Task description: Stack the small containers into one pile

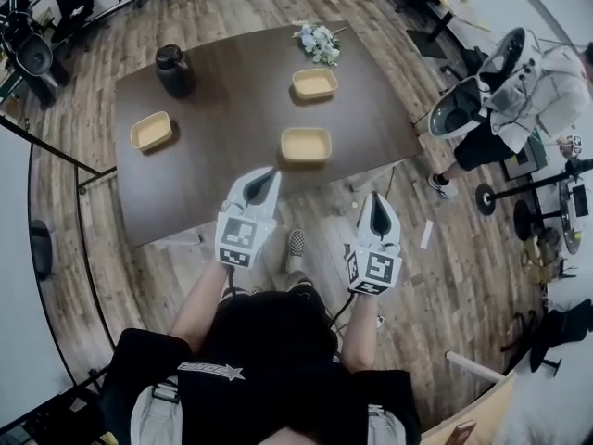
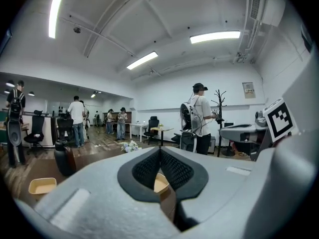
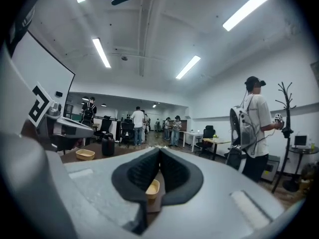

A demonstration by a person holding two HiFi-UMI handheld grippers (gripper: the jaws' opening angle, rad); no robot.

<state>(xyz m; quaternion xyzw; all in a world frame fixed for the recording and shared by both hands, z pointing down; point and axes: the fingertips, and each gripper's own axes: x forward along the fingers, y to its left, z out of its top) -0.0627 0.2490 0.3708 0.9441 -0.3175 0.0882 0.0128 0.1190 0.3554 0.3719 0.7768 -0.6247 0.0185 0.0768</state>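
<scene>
Three shallow tan containers lie apart on the dark brown table (image 1: 222,184): one at the left (image 1: 151,131), one at the far side (image 1: 314,83), one nearest me (image 1: 306,144). My left gripper (image 1: 262,182) hovers over the table's near edge, just short of the nearest container, shut and empty. My right gripper (image 1: 378,209) hangs off the table over the floor, also shut and empty. In the left gripper view the gripper (image 2: 160,151) points at a container (image 2: 160,183), with the left one (image 2: 42,185) to the side. The right gripper view shows the gripper (image 3: 160,153) and two containers (image 3: 152,187) (image 3: 85,154).
A black jug (image 1: 173,69) stands at the table's far left and a bunch of flowers (image 1: 318,42) at the far edge. A person (image 1: 519,91) stands beside office chairs to the right of the table. Several people stand further back in the room.
</scene>
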